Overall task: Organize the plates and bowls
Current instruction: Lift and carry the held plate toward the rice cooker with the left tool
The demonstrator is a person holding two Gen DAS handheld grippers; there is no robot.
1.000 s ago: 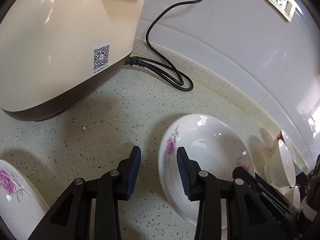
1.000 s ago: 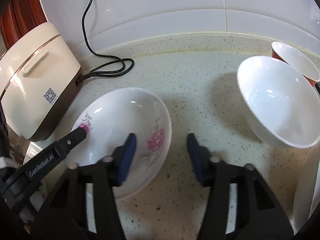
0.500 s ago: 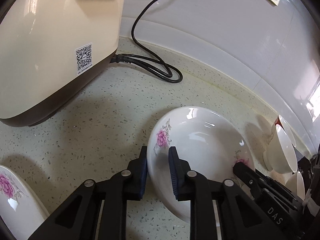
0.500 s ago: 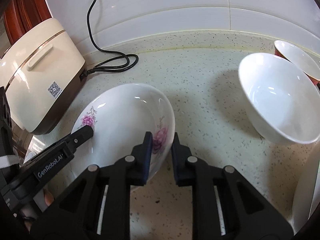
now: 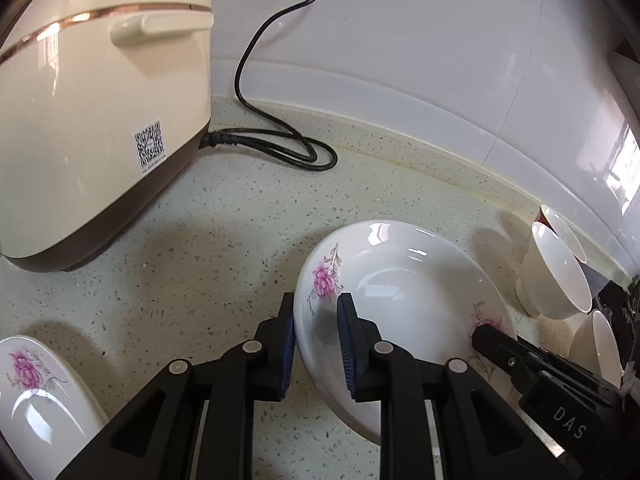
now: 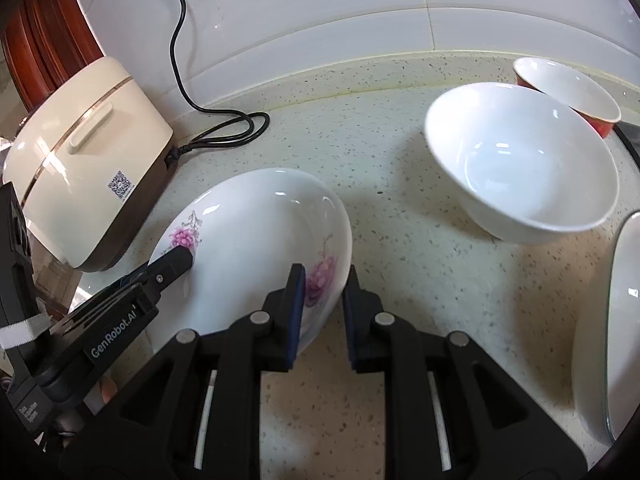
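Flowered plate [image 5: 404,292]: deep white dish with pink flowers on opposite sides of the rim, sitting over the speckled counter [image 5: 224,240] in the middle of things. Looks tipped a bit in the right wrist view [image 6: 256,248], but I can't tell if it's actually off the counter.

Left claw [image 5: 316,332]: jaws just finished closing and now they're pinched on the plate's rim, one blue pad outside the wall and one inside, right below a pink flower. From the right wrist view you can see its black finger [image 6: 176,260] lying on the flower at the far rim.

Right claw [image 6: 323,300]: same deal, jaws just closed, clamped on the opposite rim with the other pink flower sitting between the pads. Its tip [image 5: 486,334] shows in the left wrist view poking onto that edge.

Big white bowl [image 6: 520,160]: plain, upright on the counter, off to the right of the plate and clear of it.

Red bowl [image 6: 568,92]: red outside, white inside, just behind the big white one, near the wall.

Second flowered plate [image 5: 36,392]: only a corner shows at the bottom left of the left wrist view, apart from the held one.

Rice cooker [image 5: 92,112]: cream with a brown base, QR sticker on the side, standing left of the plate.

Power cord [image 5: 288,148]: black, looped on the counter by the cooker and running up the tiled wall [image 5: 400,60].

Another white dish [image 6: 616,320]: just an edge at the right side of the right wrist view.
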